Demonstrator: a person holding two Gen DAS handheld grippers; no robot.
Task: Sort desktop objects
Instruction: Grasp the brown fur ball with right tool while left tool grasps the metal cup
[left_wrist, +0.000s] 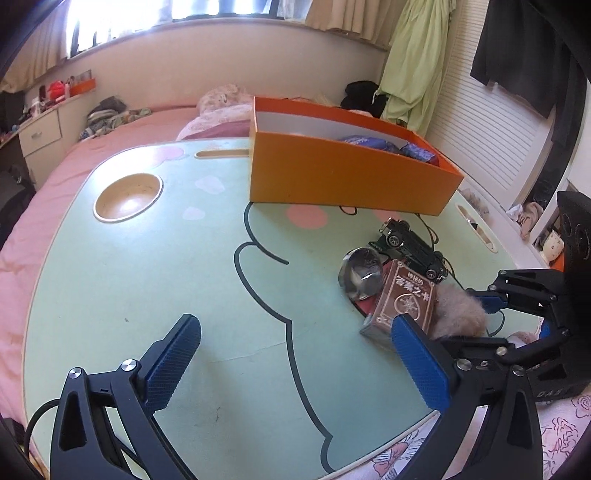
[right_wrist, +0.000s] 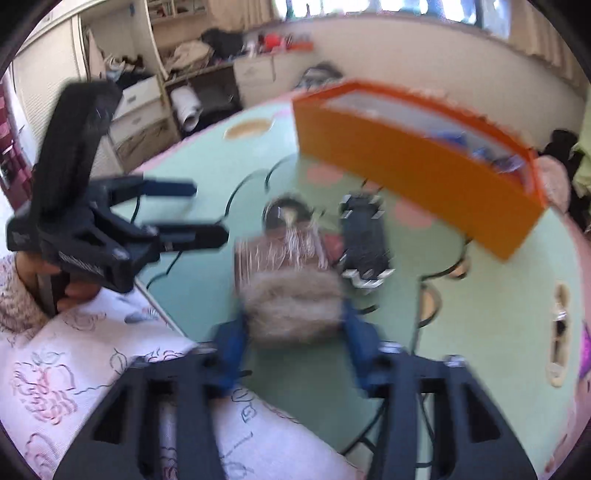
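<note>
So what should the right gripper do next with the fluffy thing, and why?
Probably lift it toward the open orange cardboard box. The right gripper has its blue pads on both sides of the beige fluffy pom-pom, which lies on the green table; the picture is blurred.

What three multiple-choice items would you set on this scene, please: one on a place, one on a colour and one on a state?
1. Where is the toy car?
A. inside the box
B. on the table, between the box and the card pack
C. in the left claw

2. What colour are the box's outer walls?
A. orange
B. blue
C. black

3. How is the left claw?
A. open and empty
B. shut on the toy car
C. shut on the card pack

Answers:
1 B: the car rests on the green tabletop, in front of the box and behind the pack.
2 A: the near wall is plainly orange.
3 A: its fingers stand wide apart with only bare table between them.
</note>
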